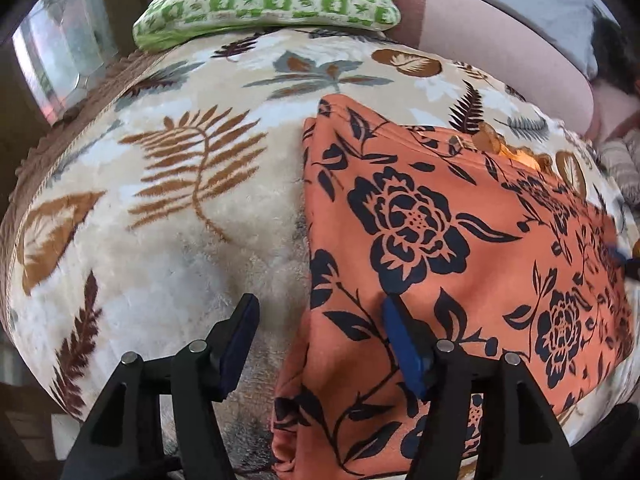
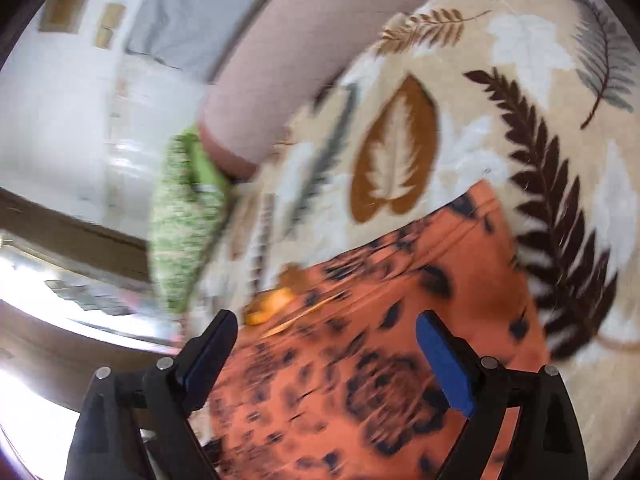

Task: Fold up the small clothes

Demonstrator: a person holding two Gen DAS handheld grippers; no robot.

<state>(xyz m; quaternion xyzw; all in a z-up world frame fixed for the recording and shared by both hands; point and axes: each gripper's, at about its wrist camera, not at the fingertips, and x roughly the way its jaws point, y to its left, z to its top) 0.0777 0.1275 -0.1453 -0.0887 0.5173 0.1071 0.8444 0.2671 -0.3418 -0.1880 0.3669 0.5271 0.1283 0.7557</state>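
An orange garment point(image 1: 440, 240) with a dark floral print lies flat on a cream blanket with a leaf pattern point(image 1: 168, 264). A yellow trim point(image 1: 516, 152) shows at its far edge. My left gripper point(image 1: 320, 302) hangs open over the garment's left edge, one finger above the blanket and the other above the cloth, with nothing gripped. In the blurred right wrist view, my right gripper point(image 2: 326, 318) stands wide open above the same garment point(image 2: 380, 360), close to the yellow trim point(image 2: 272, 304). Nothing is between its pads.
A green checked pillow point(image 1: 264, 0) and a pink bolster point(image 1: 500, 52) lie at the blanket's far side. A window point(image 1: 60, 48) is at the left. In the right wrist view the pillow point(image 2: 184, 232) and bolster point(image 2: 304, 60) sit beyond the garment.
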